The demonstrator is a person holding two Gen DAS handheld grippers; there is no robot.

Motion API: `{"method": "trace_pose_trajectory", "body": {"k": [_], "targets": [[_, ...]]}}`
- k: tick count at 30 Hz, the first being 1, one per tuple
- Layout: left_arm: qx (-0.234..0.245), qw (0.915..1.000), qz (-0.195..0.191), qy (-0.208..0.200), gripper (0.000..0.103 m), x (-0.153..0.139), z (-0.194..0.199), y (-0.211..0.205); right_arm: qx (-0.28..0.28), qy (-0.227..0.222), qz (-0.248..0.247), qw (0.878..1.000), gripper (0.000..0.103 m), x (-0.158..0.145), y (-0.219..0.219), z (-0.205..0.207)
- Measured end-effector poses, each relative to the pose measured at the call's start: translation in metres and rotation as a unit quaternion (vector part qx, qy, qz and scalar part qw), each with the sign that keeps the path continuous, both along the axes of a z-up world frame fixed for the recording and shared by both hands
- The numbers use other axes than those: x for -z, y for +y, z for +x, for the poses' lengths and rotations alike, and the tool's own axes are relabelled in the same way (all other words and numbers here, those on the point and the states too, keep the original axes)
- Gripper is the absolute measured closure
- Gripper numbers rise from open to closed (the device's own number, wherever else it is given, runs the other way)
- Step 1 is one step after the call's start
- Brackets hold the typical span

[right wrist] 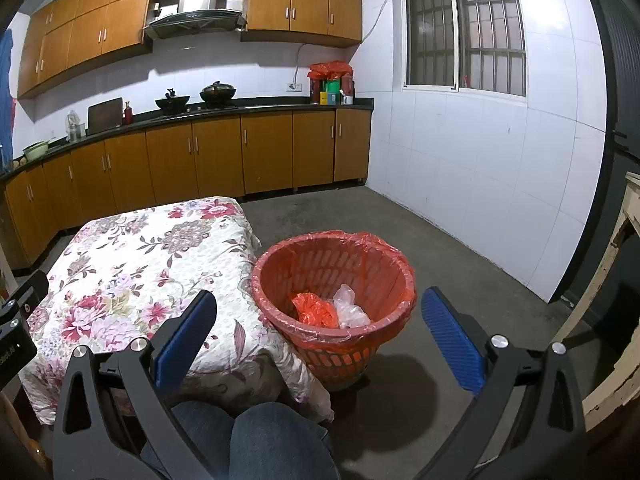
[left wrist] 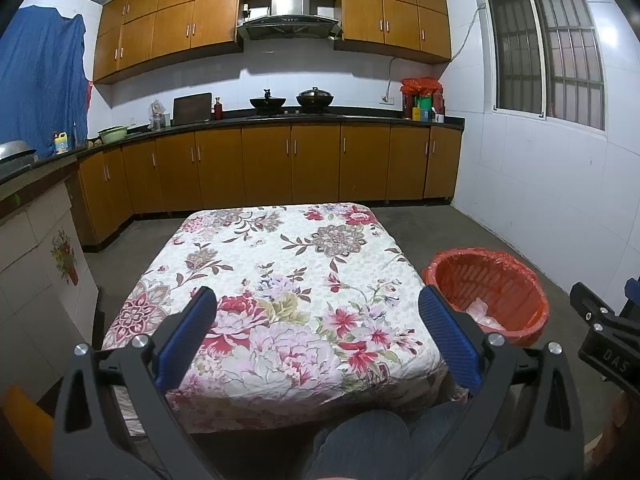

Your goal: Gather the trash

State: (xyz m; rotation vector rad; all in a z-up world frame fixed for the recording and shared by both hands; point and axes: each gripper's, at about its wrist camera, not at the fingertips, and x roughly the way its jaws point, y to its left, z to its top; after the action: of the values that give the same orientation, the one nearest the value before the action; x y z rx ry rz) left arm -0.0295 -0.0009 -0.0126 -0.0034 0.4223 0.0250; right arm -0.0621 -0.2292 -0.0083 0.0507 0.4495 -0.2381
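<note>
Embossed letters "DAS" stand on the black body of the right gripper (left wrist: 608, 344) at the left-wrist view's edge. No other lettering is legible.

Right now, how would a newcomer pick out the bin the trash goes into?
Find the low table under the flowered cloth in the middle of the kitchen floor. On the floor at its right edge stands the red slotted basket, lined with a red plastic bag, with crumpled red and clear plastic inside. It is the only container on the floor.

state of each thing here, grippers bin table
left gripper: open, holding nothing
right gripper: open, holding nothing
bin: upright on the floor, lined with a red bag
trash: already inside the bin
table: covered by a flowered cloth
</note>
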Motion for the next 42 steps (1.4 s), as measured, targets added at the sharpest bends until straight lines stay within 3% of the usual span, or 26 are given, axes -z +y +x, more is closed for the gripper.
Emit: {"method": "trace_pose_trajectory", "body": {"k": [42], "targets": [[-0.007, 1.0000, -0.004, -0.002, 0.004, -0.0026, -0.0043, 0.0035, 0.001, 0.001, 0.002, 1.000, 0.002, -0.0001, -0.0001, -0.0008]]}}
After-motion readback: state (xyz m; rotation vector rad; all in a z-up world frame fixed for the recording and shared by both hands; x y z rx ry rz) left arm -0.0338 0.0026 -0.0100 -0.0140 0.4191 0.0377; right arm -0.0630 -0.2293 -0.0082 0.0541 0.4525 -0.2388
